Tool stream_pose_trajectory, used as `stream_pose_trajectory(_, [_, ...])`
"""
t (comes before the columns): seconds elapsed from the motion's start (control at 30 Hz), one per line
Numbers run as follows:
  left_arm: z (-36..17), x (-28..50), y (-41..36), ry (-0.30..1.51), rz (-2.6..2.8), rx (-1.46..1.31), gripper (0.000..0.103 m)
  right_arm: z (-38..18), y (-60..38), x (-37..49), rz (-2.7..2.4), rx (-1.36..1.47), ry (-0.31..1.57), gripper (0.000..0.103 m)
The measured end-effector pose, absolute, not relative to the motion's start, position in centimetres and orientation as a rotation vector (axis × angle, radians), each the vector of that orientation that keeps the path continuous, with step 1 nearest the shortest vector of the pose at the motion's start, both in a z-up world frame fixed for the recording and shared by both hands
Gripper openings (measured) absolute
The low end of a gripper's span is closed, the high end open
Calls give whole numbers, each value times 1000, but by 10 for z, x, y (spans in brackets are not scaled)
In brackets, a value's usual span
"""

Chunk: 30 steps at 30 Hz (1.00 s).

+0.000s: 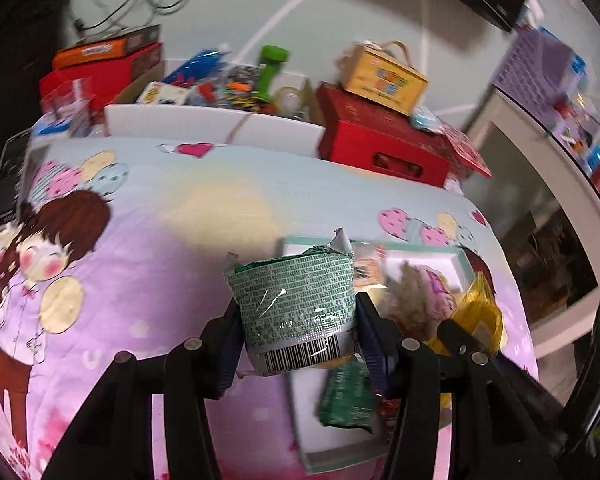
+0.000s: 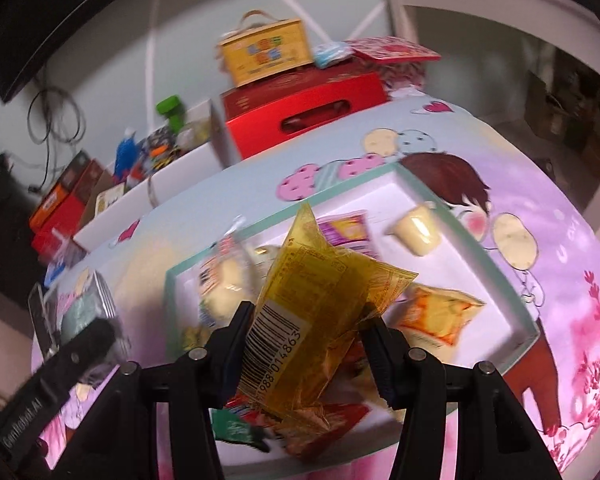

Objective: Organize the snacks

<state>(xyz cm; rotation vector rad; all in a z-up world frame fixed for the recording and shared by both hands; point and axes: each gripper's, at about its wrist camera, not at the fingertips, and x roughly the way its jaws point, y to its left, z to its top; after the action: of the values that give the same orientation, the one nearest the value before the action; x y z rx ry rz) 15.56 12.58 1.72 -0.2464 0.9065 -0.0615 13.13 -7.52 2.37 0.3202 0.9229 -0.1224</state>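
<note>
Left wrist: cartoon-print cloth [image 1: 148, 216], boxes along far edge, bare stretch at centre. Left gripper [image 1: 296, 320] pinching one green packet [image 1: 294, 304], lifted beside white tray [image 1: 432, 258].

Right wrist: same cloth, shelving behind. Right gripper [image 2: 306, 332] clamped on one yellow packet [image 2: 320, 300] above tray [image 2: 488, 276]; several snacks inside, one cup [image 2: 416, 232], open corner.

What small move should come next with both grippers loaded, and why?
Probably lower the right gripper and release the yellow packet into the white tray: it is clamped above the tray, which already holds snacks. The left gripper is shut on the green packet.
</note>
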Motion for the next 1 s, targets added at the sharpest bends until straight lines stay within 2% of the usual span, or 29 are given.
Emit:
stream_pose_trajectory(0.27, [8,168,83,931,-128,-143,55,15,-114,133,-177,383,927,56])
stream_pose_trajectory(0.7, [-10,182,43,965,-178,-34,56,0,-115,144,-166,352,960,56])
stream_pose_trajectory(0.8, [-10,183,47,967,-174,-47,60,-1,-114,145,-163,351,964,56])
stream_pose_trajectory(0.9, [-5,181,51,952,-174,-68,68,-2,-113,145,-163,347,967,56])
stream_pose_trajectory(1.0, [-2,180,57,949,-168,-93,69,-3,-111,145,-164,335,971,57])
